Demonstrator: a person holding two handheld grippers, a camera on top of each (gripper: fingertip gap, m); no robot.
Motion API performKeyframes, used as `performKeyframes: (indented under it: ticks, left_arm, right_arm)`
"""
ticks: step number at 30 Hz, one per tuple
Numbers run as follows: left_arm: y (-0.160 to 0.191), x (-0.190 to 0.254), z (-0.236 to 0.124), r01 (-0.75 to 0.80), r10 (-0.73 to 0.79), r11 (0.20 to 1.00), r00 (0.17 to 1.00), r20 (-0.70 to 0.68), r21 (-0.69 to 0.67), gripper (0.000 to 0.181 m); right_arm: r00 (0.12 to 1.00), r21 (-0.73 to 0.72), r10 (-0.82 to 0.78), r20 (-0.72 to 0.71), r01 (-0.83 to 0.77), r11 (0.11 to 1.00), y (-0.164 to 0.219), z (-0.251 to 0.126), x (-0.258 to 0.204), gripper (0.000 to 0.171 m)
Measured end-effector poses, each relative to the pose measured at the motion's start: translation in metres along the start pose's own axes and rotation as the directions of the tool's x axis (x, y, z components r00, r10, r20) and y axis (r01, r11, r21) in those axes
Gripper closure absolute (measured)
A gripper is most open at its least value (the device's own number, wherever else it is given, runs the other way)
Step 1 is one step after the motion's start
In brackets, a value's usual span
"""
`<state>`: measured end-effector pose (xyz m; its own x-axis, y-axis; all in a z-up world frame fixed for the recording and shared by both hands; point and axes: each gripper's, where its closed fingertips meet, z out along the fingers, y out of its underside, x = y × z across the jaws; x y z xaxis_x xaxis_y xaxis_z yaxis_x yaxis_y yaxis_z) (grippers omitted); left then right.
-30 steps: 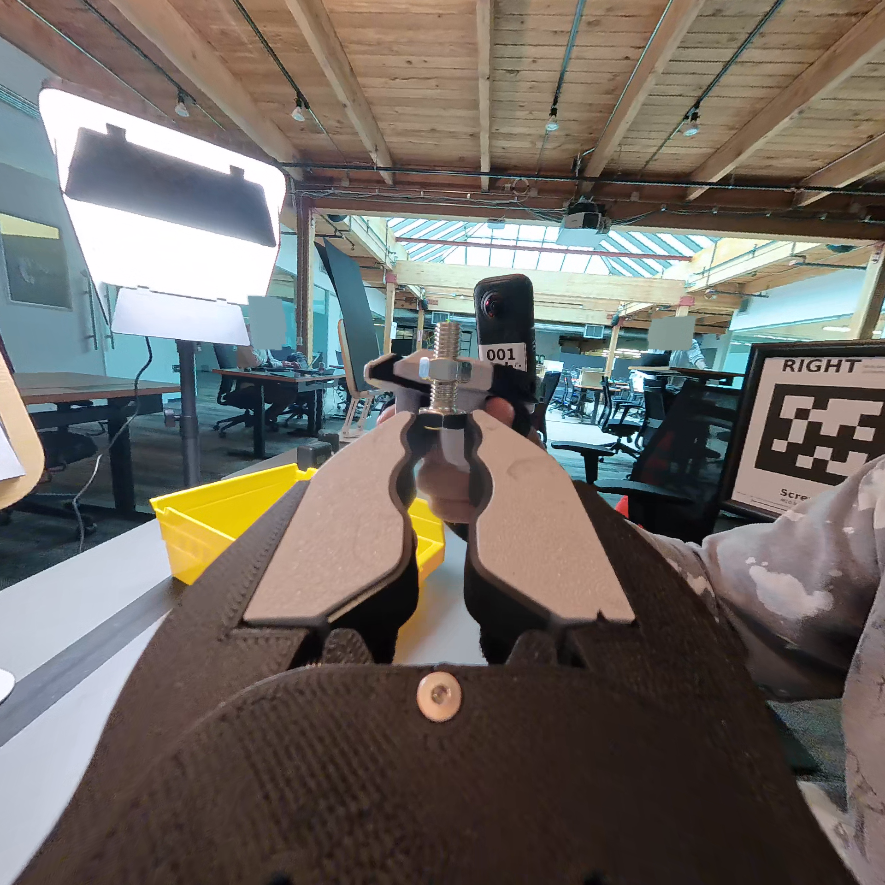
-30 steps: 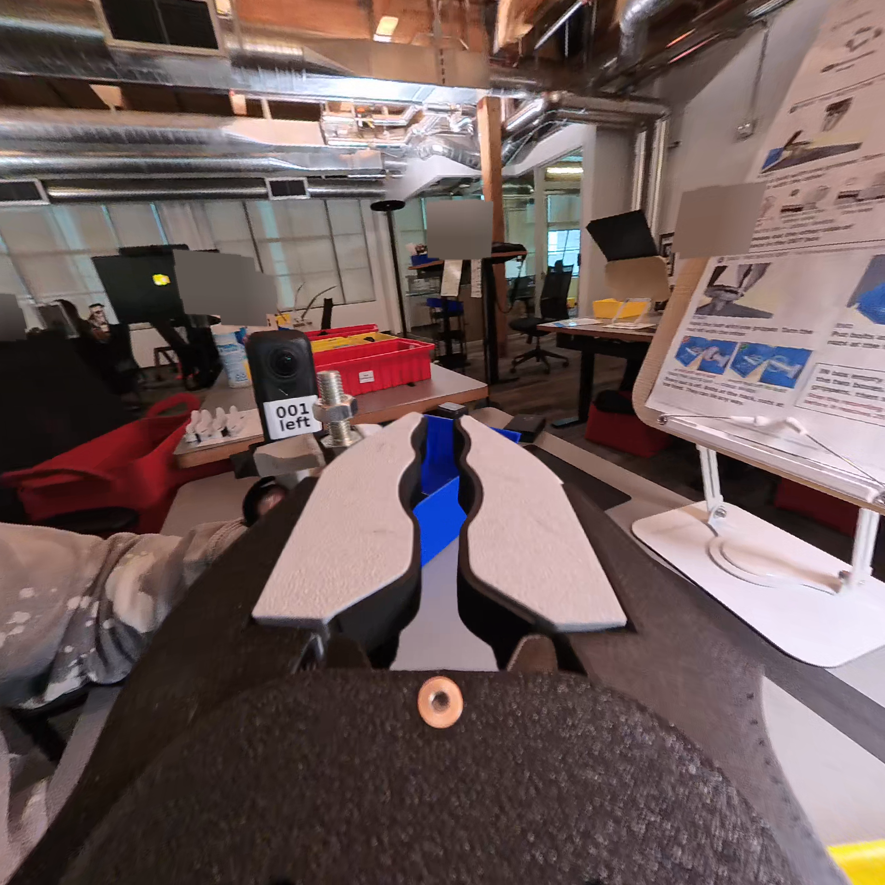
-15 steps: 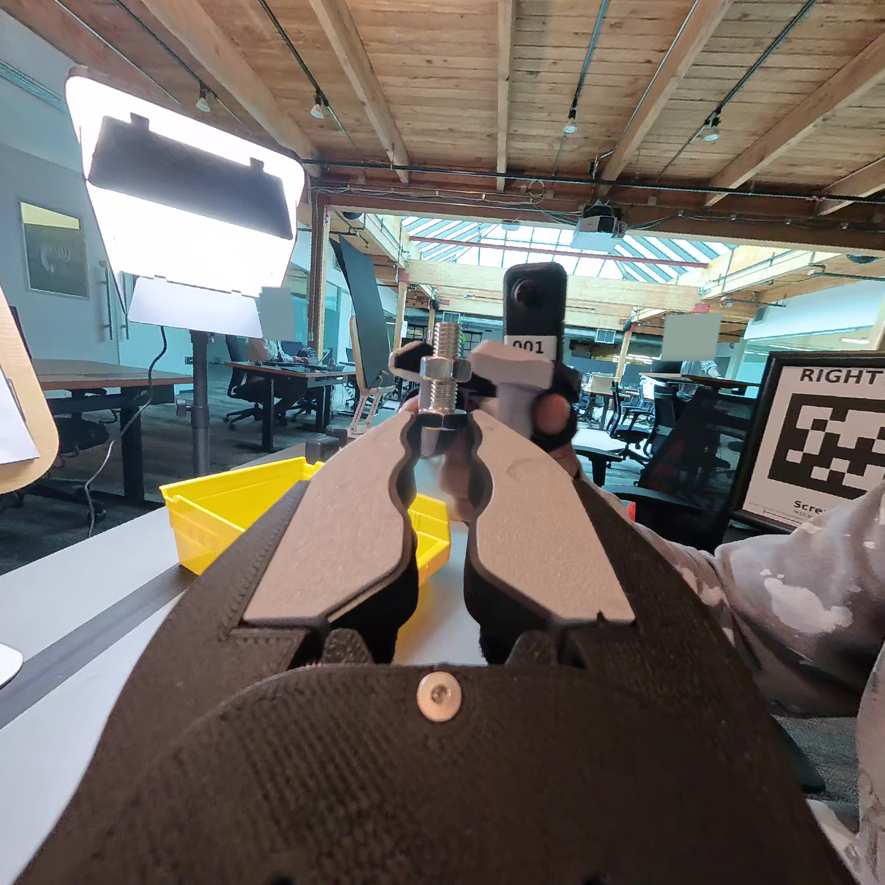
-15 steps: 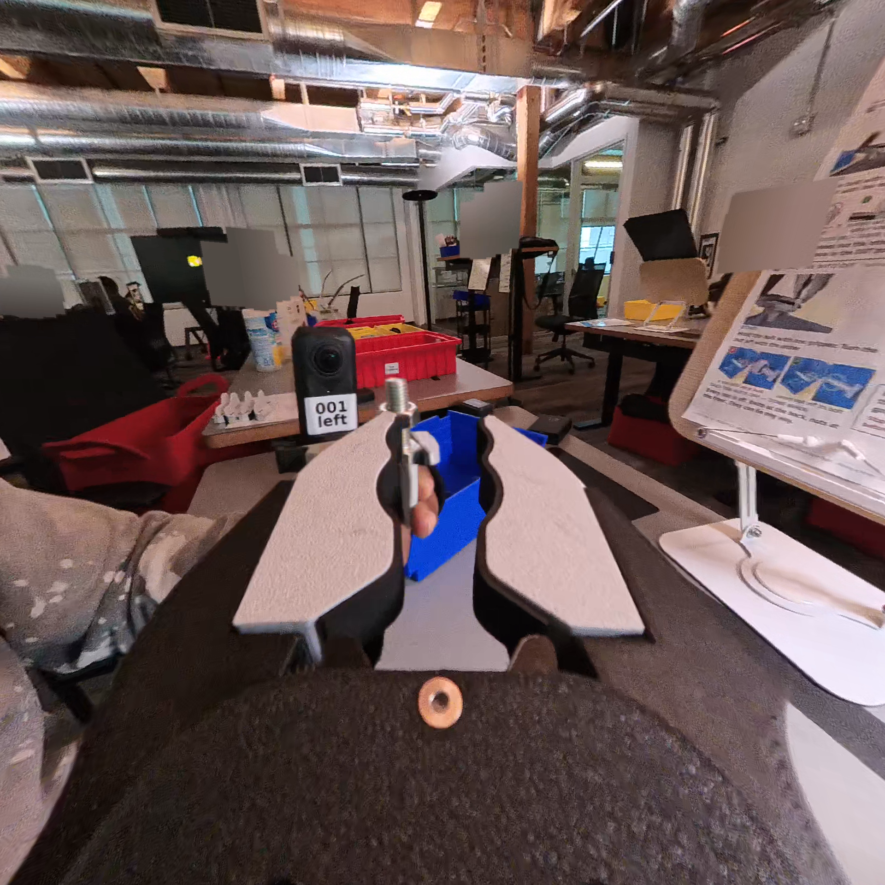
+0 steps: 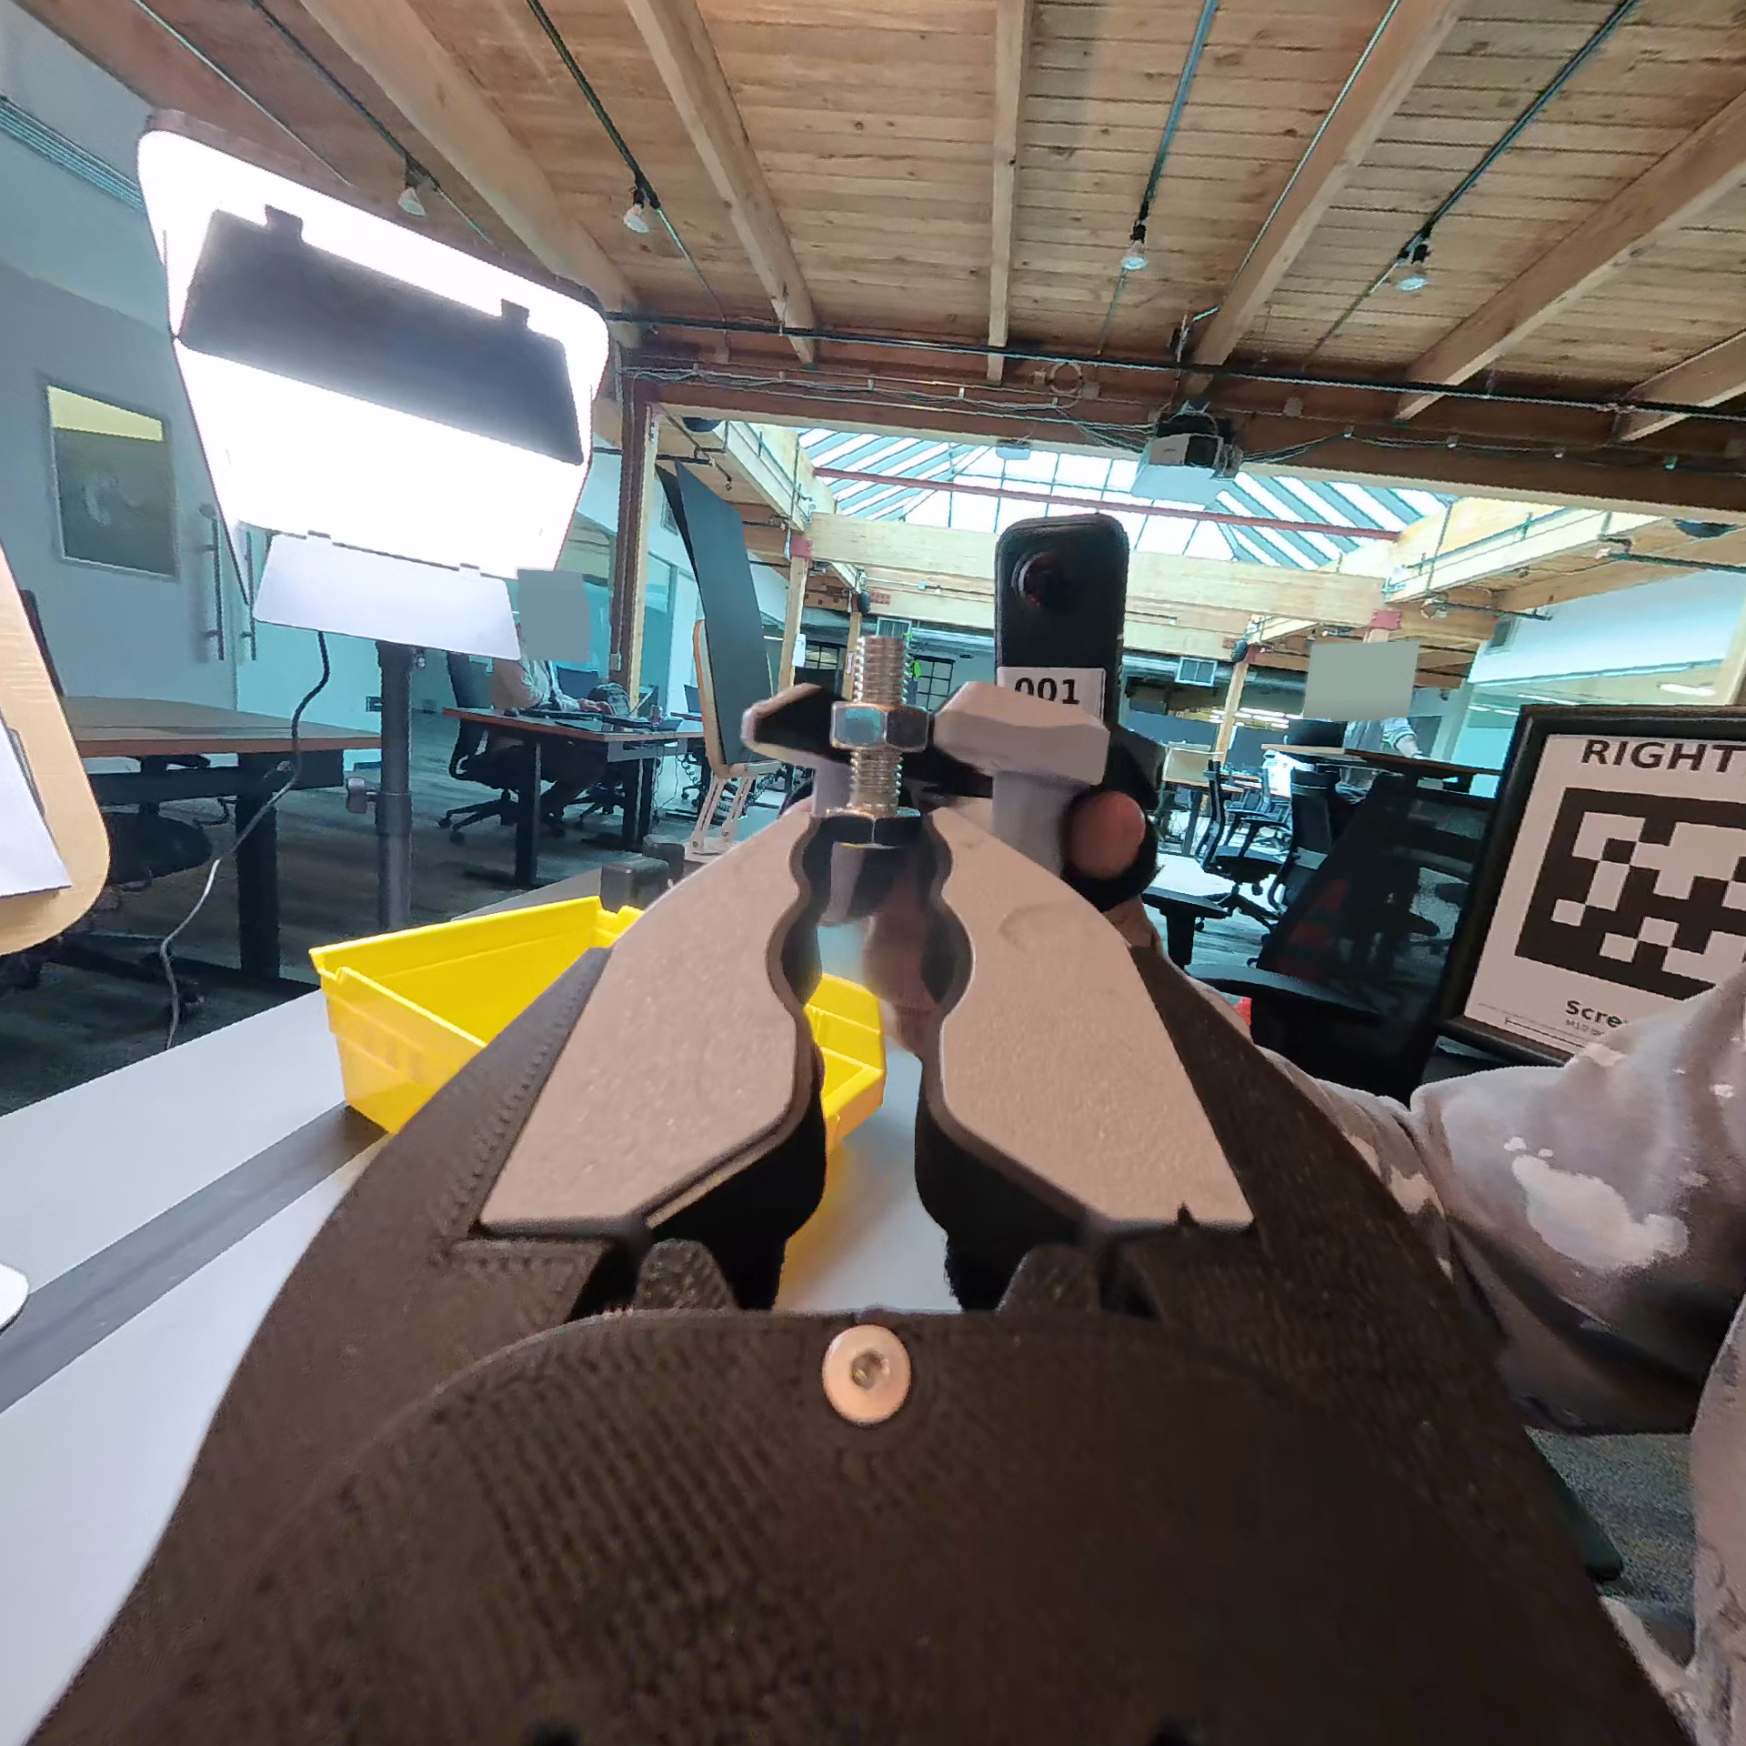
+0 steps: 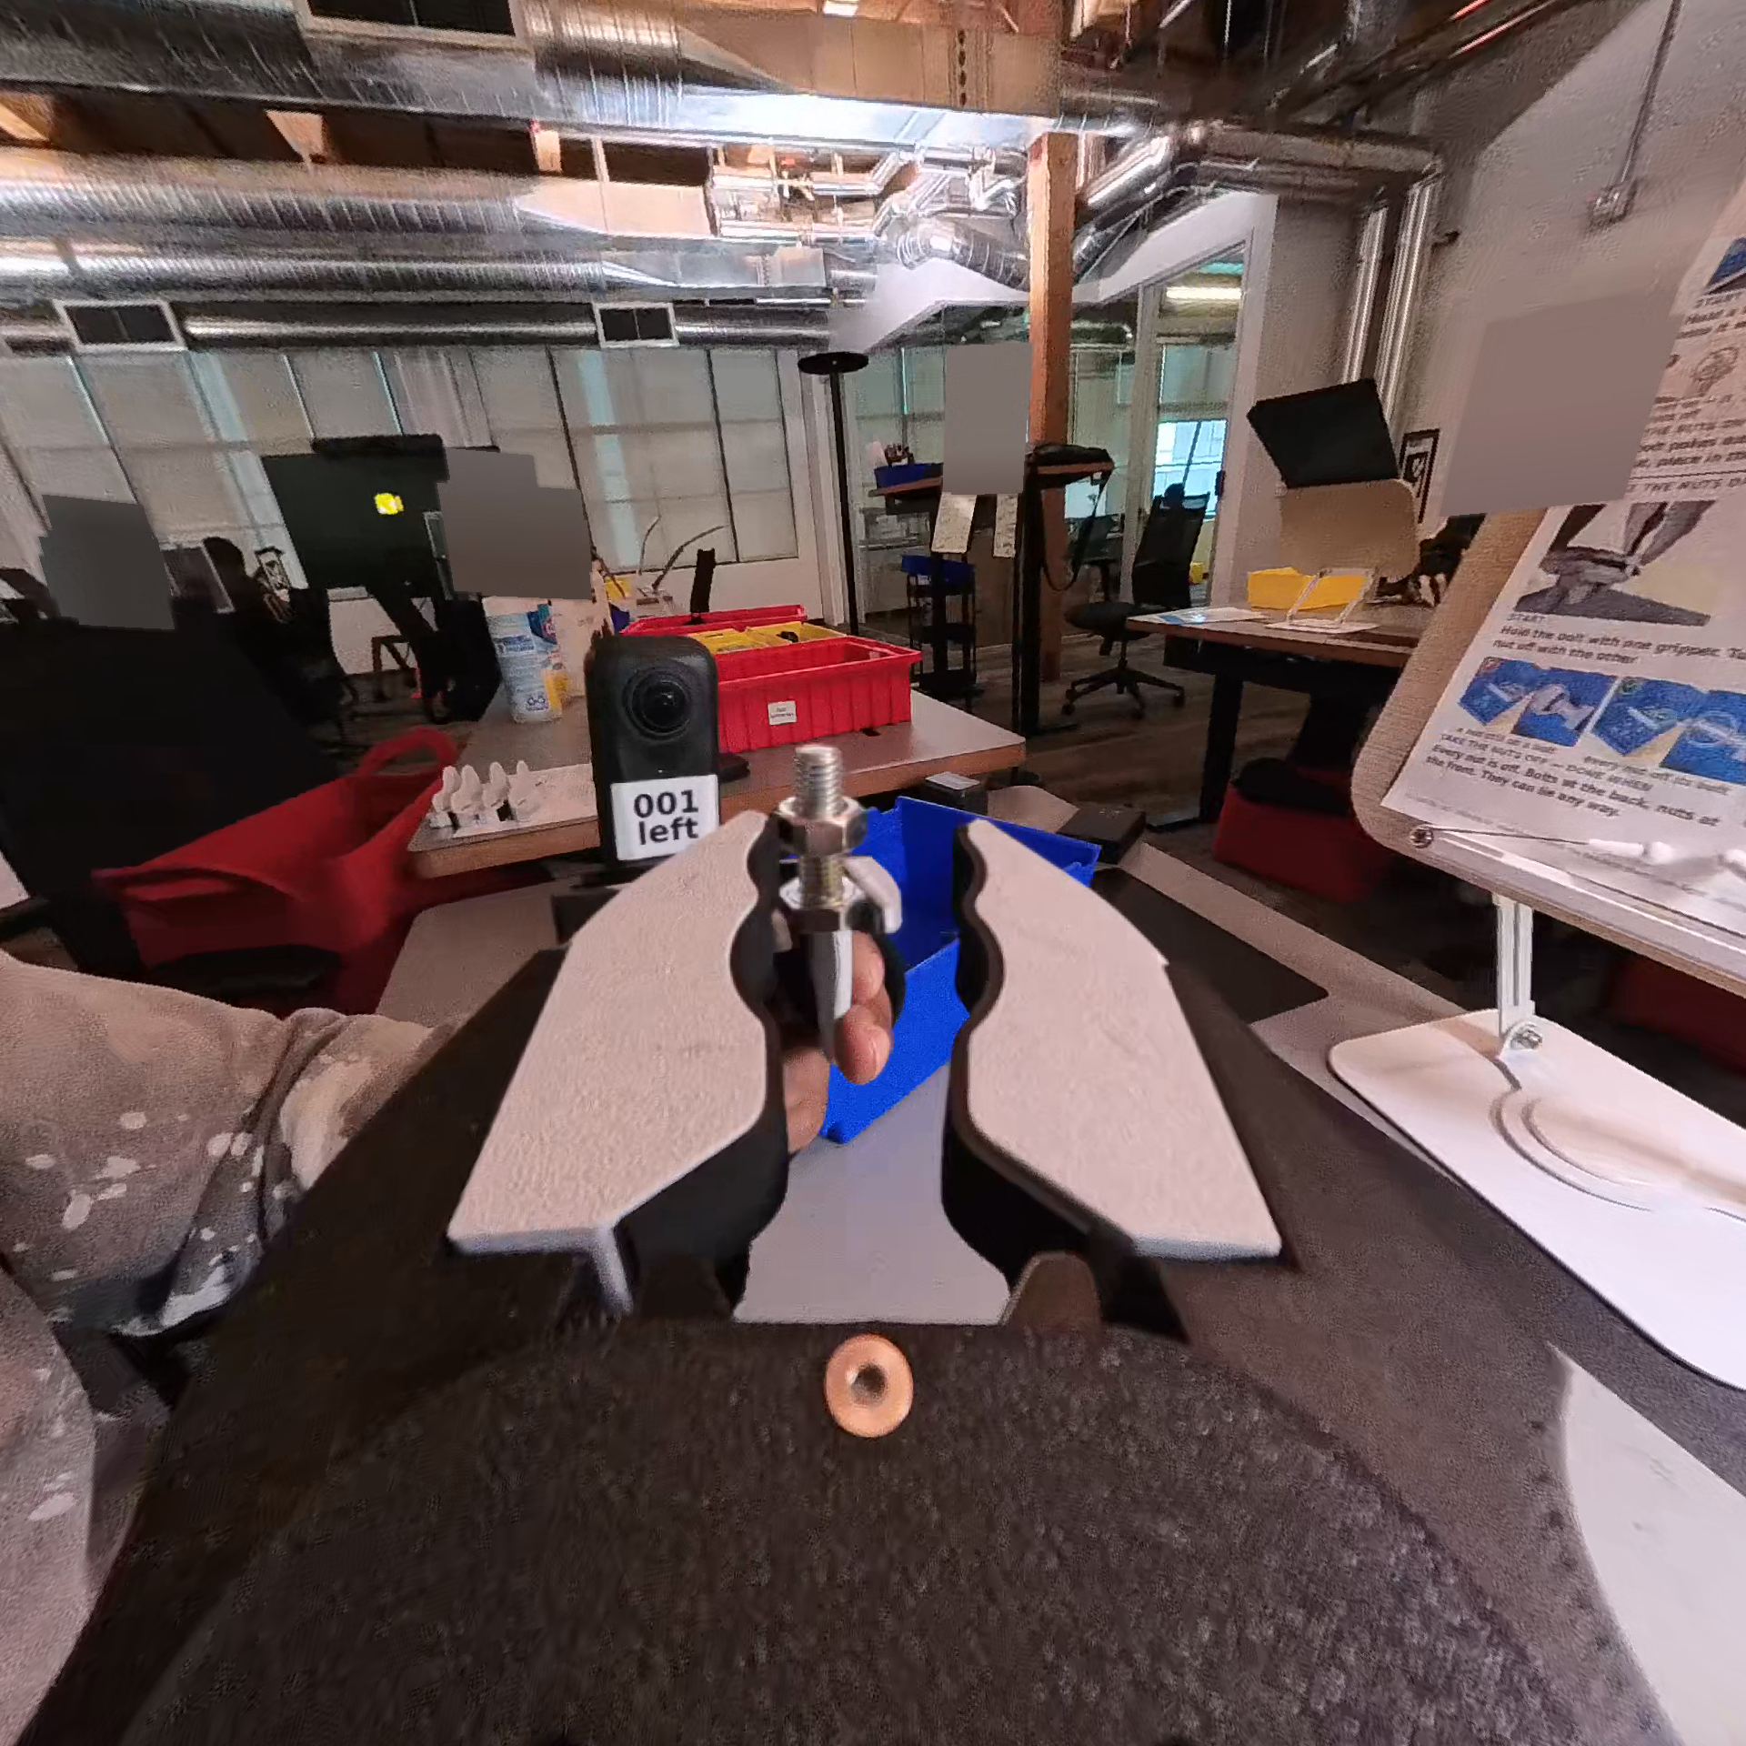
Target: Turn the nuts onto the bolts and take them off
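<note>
While your left gripper [image 5: 864, 831] pinches the bolt [image 5: 877, 746] upright by its head | your right gripper [image 6: 855, 855] is spread around the nut [image 6: 818, 830], not yet closed on it | nut sits partway along the thread | unscrewing probably left | blue bin [image 6: 931, 992] behind.

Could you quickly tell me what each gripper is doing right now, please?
Left gripper: shut on the bolt at its head, shank upright.
Right gripper: open, jaws on either side of the nut, not yet closed on it.
</note>
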<state>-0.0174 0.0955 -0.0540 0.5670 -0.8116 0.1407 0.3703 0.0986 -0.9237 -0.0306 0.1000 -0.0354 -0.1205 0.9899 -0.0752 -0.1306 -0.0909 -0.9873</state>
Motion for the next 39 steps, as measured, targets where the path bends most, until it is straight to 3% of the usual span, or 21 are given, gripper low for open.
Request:
performKeyframes:
  ticks: [1,2,4,11,14,15,16,23,26,27,28,35,39]
  left_arm:
    - [0.0,-0.001,0.0,0.005,-0.005,1.0,1.0,0.006,-0.002,0.164]
    - [-0.003,0.0,-0.002,0.013,-0.013,1.0,1.0,-0.017,0.015,0.164]
    - [-0.006,0.001,-0.003,0.014,-0.013,1.0,1.0,-0.018,0.016,0.164]
    - [0.0,-0.001,0.0,0.007,-0.007,1.0,1.0,0.001,0.001,0.164]
    - [-0.002,-0.002,-0.002,0.024,-0.024,1.0,1.0,0.002,0.01,0.164]
    - [-0.005,-0.001,-0.003,0.034,-0.034,0.999,0.999,-0.021,0.022,0.164]
    - [-0.006,-0.001,-0.004,0.03,-0.029,0.999,0.999,-0.014,0.019,0.164]
    - [0.0,-0.001,-0.001,0.013,-0.013,1.0,1.0,-0.004,0.002,0.164]
    - [-0.001,0.0,0.0,0.009,-0.009,1.0,1.0,-0.001,-0.003,0.164]
    - [-0.003,0.003,-0.001,0.009,-0.009,1.0,1.0,-0.026,0.009,0.164]
    - [-0.004,0.003,-0.002,0.012,-0.012,1.0,1.0,-0.022,0.01,0.164]
    - [0.0,-0.002,-0.001,0.016,-0.016,1.0,1.0,0.005,0.0,0.164]
    - [-0.001,-0.001,-0.001,0.007,-0.007,1.0,1.0,0.005,0.0,0.164]
  right_arm:
    - [1.0,0.007,0.011,-0.003,-0.011,1.0,0.0,-0.001,0.003,0.135]
    - [0.999,0.016,0.04,-0.027,-0.04,0.999,-0.002,-0.004,0.011,0.155]
    - [0.991,0.067,0.033,-0.127,-0.025,0.997,-0.008,-0.015,0.031,0.166]
    - [1.0,0.0,-0.01,0.007,0.01,1.0,-0.001,0.0,-0.003,0.133]
    - [1.0,0.012,0.009,-0.019,-0.009,1.0,-0.002,-0.003,0.006,0.139]
    - [0.996,0.039,0.039,-0.078,-0.036,0.999,-0.005,-0.007,0.018,0.161]
    - [0.992,0.082,0.037,-0.117,-0.028,0.996,-0.011,-0.013,0.026,0.163]
    - [1.0,0.029,-0.003,0.006,0.003,1.0,-0.005,-0.002,-0.002,0.133]
    - [1.0,0.036,0.015,-0.003,-0.015,0.999,-0.004,-0.003,0.003,0.135]
    - [0.998,0.047,0.033,-0.052,-0.03,0.998,-0.006,-0.006,0.014,0.156]
    - [0.992,0.065,0.032,-0.12,-0.024,0.998,-0.008,-0.012,0.027,0.162]
    - [1.0,0.057,0.0,0.009,-0.001,0.998,-0.009,-0.006,0.001,0.138]
    - [1.0,0.047,0.013,-0.027,-0.012,0.999,-0.005,-0.004,0.008,0.144]
